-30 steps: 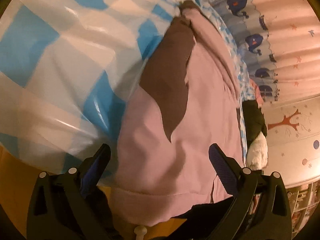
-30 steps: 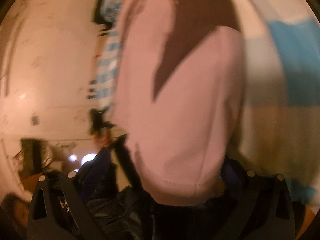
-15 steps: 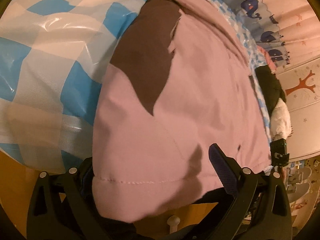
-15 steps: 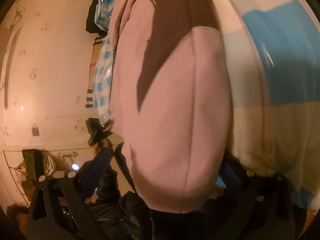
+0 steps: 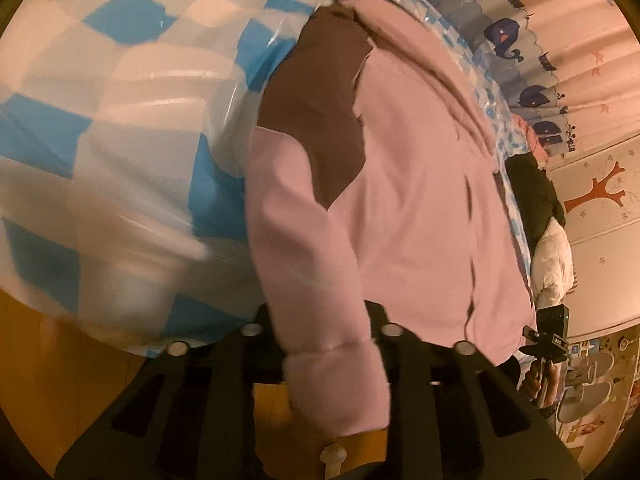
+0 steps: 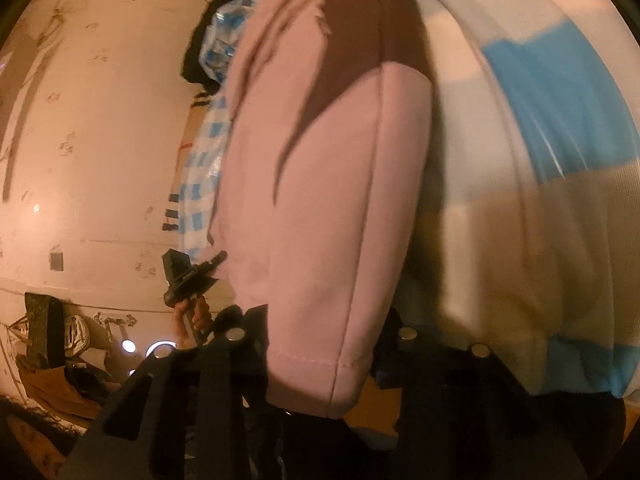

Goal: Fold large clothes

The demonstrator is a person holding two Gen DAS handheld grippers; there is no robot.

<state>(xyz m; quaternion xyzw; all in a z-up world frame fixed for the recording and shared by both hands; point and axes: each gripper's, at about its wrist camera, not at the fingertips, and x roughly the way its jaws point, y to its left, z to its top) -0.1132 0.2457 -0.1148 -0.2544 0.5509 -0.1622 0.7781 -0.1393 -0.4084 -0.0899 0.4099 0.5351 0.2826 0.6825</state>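
The pink garment (image 5: 416, 208) is soft, matt cloth with a brown patch (image 5: 320, 120) and a stitched hem. Under it lies a blue and white checked cover (image 5: 120, 80) of shiny, crinkly plastic. Both grippers are matt black plastic with small round metal studs (image 6: 408, 334).

left gripper (image 5: 320, 320) jaws now closed on pink garment (image 5: 400, 200) hem; right gripper (image 6: 316, 336) likewise clamped, previously both spread
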